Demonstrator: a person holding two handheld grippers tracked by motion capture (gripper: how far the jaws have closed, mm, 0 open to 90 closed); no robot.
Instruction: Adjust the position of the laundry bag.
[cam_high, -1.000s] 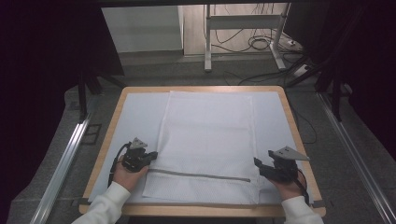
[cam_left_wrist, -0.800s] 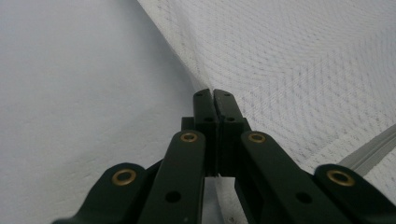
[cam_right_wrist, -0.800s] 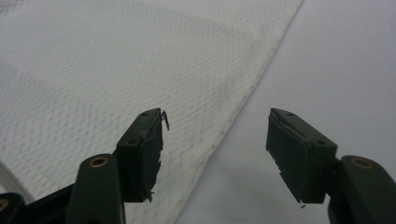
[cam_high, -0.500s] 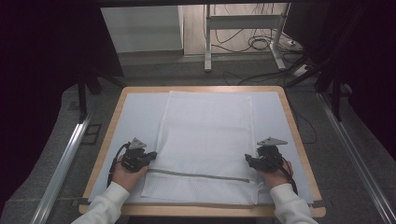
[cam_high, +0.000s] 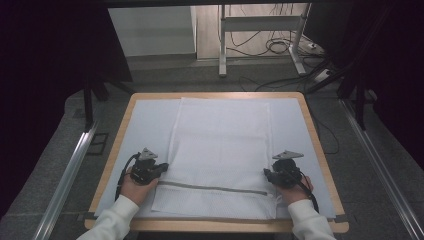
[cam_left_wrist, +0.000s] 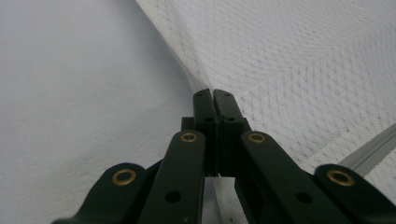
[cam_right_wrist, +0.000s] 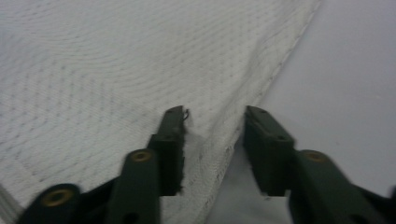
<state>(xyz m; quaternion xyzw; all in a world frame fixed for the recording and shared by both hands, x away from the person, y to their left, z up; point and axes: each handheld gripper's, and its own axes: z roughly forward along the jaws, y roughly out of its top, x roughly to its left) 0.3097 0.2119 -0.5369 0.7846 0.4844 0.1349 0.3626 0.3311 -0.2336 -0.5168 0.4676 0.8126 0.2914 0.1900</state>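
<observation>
A white waffle-weave towel (cam_high: 220, 145) lies flat on the table, with a grey stripe (cam_high: 215, 188) across its near end. My left gripper (cam_high: 162, 167) is at the towel's left edge, just above the stripe. In the left gripper view the left gripper (cam_left_wrist: 213, 93) is shut, with the towel (cam_left_wrist: 303, 70) edge drawn up into its tips. My right gripper (cam_high: 266, 175) is at the towel's right edge. Its jaws have just been closing. In the right gripper view the right gripper (cam_right_wrist: 212, 114) straddles the hem of the towel (cam_right_wrist: 93, 70), and the pads stand apart from the cloth.
A pale mat (cam_high: 150, 120) covers the wooden table (cam_high: 215, 94) under the towel, with bare strips on both sides. Beyond the table are a metal frame's legs (cam_high: 222, 45) and cables (cam_high: 280, 47) on the floor. Rails run along both sides.
My right gripper has moved left from the mat onto the towel's right edge, and its jaws have narrowed around the hem. The left gripper and the towel have stayed still.
</observation>
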